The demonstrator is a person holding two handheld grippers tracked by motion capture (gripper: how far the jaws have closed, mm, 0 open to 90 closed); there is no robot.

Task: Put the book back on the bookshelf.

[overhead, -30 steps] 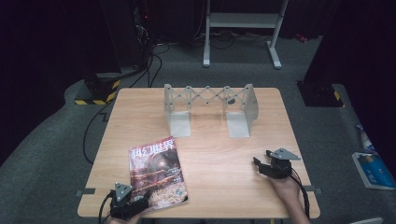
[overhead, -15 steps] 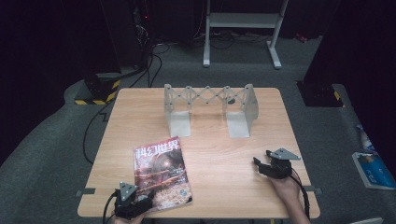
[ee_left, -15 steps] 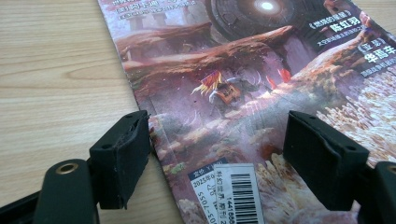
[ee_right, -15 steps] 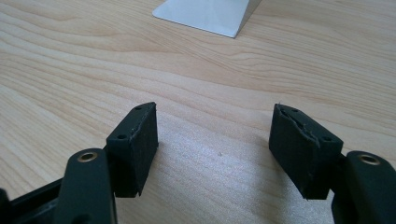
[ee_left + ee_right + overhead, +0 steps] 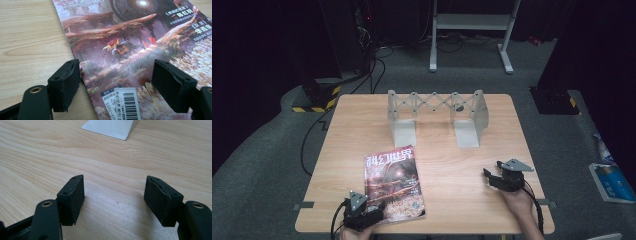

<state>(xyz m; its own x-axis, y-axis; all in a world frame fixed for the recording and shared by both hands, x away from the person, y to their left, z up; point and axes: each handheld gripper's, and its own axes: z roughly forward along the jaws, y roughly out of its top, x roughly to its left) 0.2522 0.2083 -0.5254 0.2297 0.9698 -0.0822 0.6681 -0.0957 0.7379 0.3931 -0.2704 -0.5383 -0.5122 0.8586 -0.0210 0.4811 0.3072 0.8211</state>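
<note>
Magazine [image 5: 393, 184] lies flat and face up on the desk [image 5: 447, 145], in the near left part of it, well in front of the metal rack [image 5: 437, 115] that stands toward the far edge. Its long axis runs from the near edge of the desk toward the rack, tipped a little so that the top leans left and the bottom right. The title line of large characters sits at the end nearer the rack, so the cover reads upright from the person's side. The spine runs down the left long side, and the barcode label [image 5: 126, 103] is at the near left corner, close by the spine.

At that near left corner sits the left gripper [image 5: 374, 209], held low over the desk and pointing toward the rack. Seen in the left gripper view, its fingers [image 5: 65, 83] stand wide apart and straddle the spine edge: one is over bare wood just beside the spine, the other over the cover. Neither presses on the paper, so nothing is gripped.

Far to the right of the magazine, the right gripper [image 5: 491, 176] rests on bare wood, with a hand [image 5: 517, 200] behind it. Its fingers [image 5: 72, 198] also gape wide with only wood grain between them, and one foot of the rack [image 5: 110, 127] lies ahead of them.
</note>
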